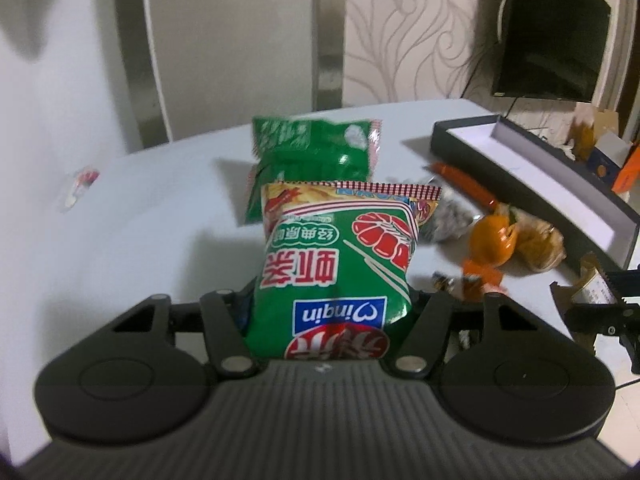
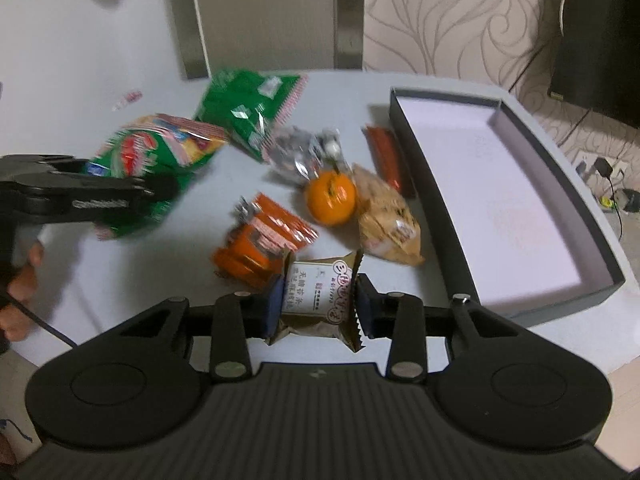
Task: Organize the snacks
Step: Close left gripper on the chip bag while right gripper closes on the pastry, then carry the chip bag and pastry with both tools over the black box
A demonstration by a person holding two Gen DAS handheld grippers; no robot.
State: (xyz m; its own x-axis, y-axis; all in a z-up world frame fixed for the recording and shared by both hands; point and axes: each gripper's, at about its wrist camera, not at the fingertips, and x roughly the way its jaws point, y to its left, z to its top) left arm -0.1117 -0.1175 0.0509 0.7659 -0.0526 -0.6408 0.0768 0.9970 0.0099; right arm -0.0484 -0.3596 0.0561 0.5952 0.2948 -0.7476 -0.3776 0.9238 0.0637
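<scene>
One pale grey counter (image 2: 168, 264) fills most of both views, backed by a white wall and swirl-patterned wallpaper (image 2: 460, 20), with a dark screen (image 1: 556, 40) at the right. A dark tray (image 2: 600, 236) with a white floor sits along the counter's right edge. Loose snacks lie beside it, a second green bag (image 2: 244, 112) and an orange (image 2: 331, 198) among them. The left gripper (image 1: 332, 300) has its fingers clamped on a green shrimp-chip bag (image 1: 340, 256), raised off the counter. The right gripper (image 2: 318, 304) pinches a small tan cake packet (image 2: 316, 292).
</scene>
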